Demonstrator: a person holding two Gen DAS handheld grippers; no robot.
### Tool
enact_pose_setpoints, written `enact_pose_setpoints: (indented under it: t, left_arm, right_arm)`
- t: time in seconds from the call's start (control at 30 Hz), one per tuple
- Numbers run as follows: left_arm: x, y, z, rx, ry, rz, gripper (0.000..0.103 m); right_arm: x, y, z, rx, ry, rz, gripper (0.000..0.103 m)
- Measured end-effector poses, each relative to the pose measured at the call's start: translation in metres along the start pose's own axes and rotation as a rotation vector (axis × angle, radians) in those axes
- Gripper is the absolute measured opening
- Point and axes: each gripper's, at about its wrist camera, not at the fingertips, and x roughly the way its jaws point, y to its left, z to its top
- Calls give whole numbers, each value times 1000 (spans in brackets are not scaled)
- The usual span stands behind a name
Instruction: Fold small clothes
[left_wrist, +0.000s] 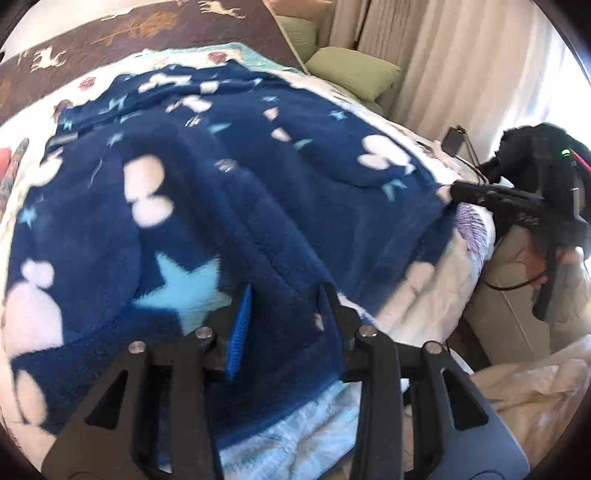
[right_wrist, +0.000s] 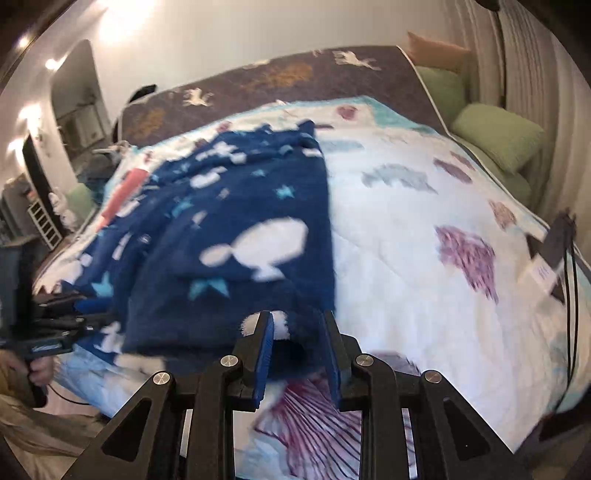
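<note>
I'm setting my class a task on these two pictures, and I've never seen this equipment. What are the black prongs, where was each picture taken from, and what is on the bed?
There is no robot here. A person holds a two-finger gripper in each hand, and each gripper carries a wide-angle camera looking along its fingers. The black prongs at the bottom of each picture are those fingers. One picture comes from the left gripper, the other from the right gripper, and each view also catches the other gripper at its edge. On the bed lies a white quilt with purple prints, and on it a navy fleece garment with stars. Green pillows sit behind. The fleece lies between both grippers' fingers. The right one's fingers look loose around it. I cannot tell whether the left one is pinching it.
</note>
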Motion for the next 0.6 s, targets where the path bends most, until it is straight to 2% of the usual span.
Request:
enact_pose_setpoints:
  t: [0.07, 0.1, 0.13, 0.17, 0.2, 0.23, 0.27, 0.3, 0.4, 0.5, 0.6]
  left_arm:
    - [-15, 4, 2, -26, -1, -48, 35]
    - [-26, 7, 1, -34, -19, -48, 35]
    - [-38, 11, -1, -41, -46, -24, 35]
    - [-47, 17, -3, -50, -67, 3, 40]
    - [-59, 27, -8, -74, -90, 49, 45]
    - [-69, 37, -15, -103, -108, 93, 54]
    - [-77, 44, -22, -132, -124, 136, 57]
    - [-88, 57, -33, -174, -137, 192, 57]
    - [-100, 79, -56, -262, -125, 288, 61]
    - [-97, 90, -70, -301, -94, 340, 62]
    - [-81, 93, -77, -305, -72, 349, 62]
  right_arm:
    - [-1, -3, -2, -3, 6, -2, 26]
    - [-5, -3, -4, -14, 5, -4, 27]
    - [-7, -2, -4, -33, 5, -8, 31]
    - [-5, 0, -4, -42, 6, -12, 39]
    - [-5, 1, -5, -53, 4, -21, 43]
    - [-2, 2, -4, -62, 3, -28, 45]
    - [3, 5, -2, -69, 4, -33, 45]
    - [3, 7, -2, -83, 1, -43, 45]
    - [10, 23, -2, -186, 1, -96, 45]
    - [21, 36, -3, -263, 10, -142, 45]
    - [26, 42, -3, -291, -21, -177, 45]
